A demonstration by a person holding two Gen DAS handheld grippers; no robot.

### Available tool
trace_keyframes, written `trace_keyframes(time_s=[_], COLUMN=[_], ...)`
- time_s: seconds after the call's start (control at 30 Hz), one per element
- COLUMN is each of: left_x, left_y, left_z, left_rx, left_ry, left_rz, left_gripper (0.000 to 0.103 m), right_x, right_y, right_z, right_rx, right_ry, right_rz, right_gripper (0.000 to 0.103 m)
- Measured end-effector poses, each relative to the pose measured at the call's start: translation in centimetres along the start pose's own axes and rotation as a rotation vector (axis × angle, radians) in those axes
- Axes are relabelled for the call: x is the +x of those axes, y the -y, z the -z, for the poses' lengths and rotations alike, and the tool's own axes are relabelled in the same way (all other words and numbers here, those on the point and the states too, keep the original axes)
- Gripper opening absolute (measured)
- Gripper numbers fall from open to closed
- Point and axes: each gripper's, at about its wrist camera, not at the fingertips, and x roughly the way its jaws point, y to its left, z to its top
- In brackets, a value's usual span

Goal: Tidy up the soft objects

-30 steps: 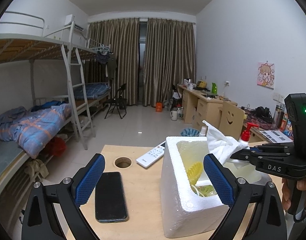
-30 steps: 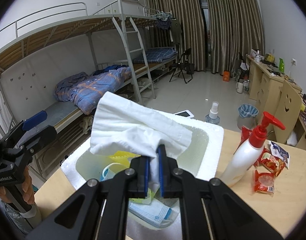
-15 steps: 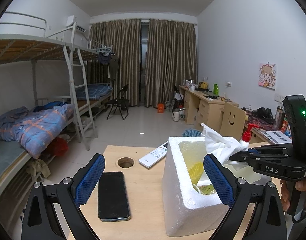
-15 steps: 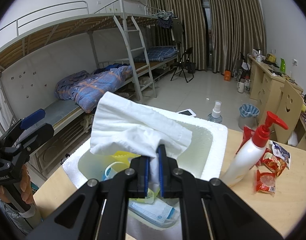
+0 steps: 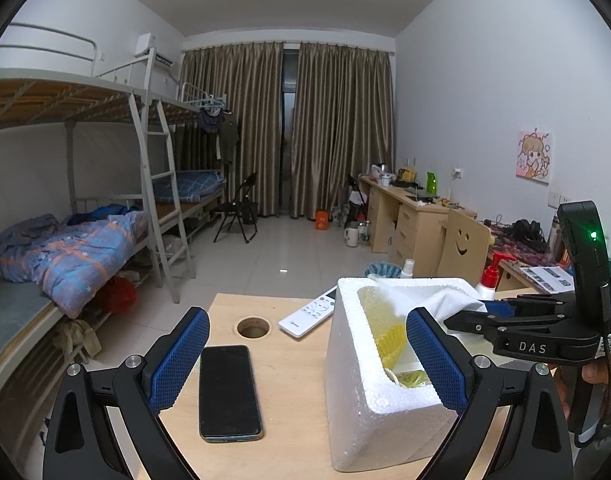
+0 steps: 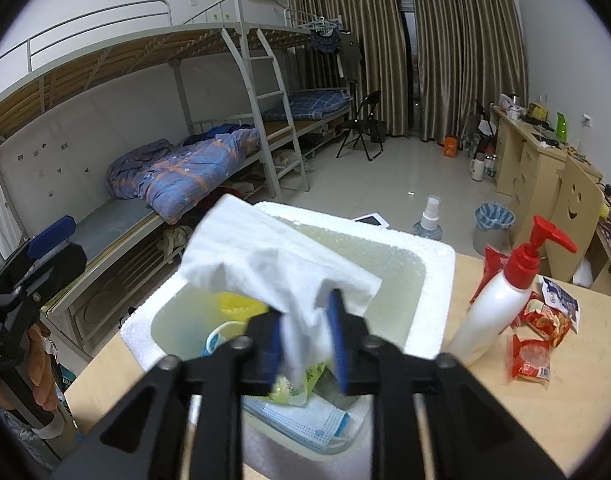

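Observation:
A white foam box [image 5: 369, 392] stands on the wooden table; it also shows in the right wrist view [image 6: 429, 264]. Inside lie a yellow soft item [image 6: 233, 304], a green packet [image 6: 301, 380] and a blue face mask [image 6: 305, 420]. My right gripper [image 6: 305, 338] is over the box with its jaws parted, and a white tissue [image 6: 265, 256] hangs loose between them, drooping into the box. The tissue [image 5: 445, 300] and right gripper [image 5: 481, 312] also show in the left wrist view. My left gripper [image 5: 305, 356] is open and empty, beside the box's left wall.
A black phone [image 5: 227, 392], a white remote [image 5: 309, 312] and a round hole [image 5: 252, 326] are on the table left of the box. A white pump bottle with a red top [image 6: 501, 300] and red snack packets [image 6: 537, 332] lie right of it. A spray bottle [image 6: 427, 220] stands behind.
My right gripper has opened from shut on the tissue, and the tissue has sunk lower into the box. The left gripper has barely moved.

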Motion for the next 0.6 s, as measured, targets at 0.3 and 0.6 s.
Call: trace_keyframes(time_s=[0.3, 0.6], left_x=[-0.4, -0.6], left_y=[0.1, 0.3], left_z=[-0.2, -0.2], left_rx=[-0.004, -0.006], left_ry=[0.000, 0.001], left_rz=[0.002, 0.005], left_gripper=[0.099, 0.099], right_x=[-0.2, -1.2], right_y=[0.5, 0.6], right_z=[0.1, 0.4], right_rx=[0.020, 0.026], right_ry=[0.009, 0.035], right_rz=[0.012, 0.017], right_gripper=[0.054, 0.073])
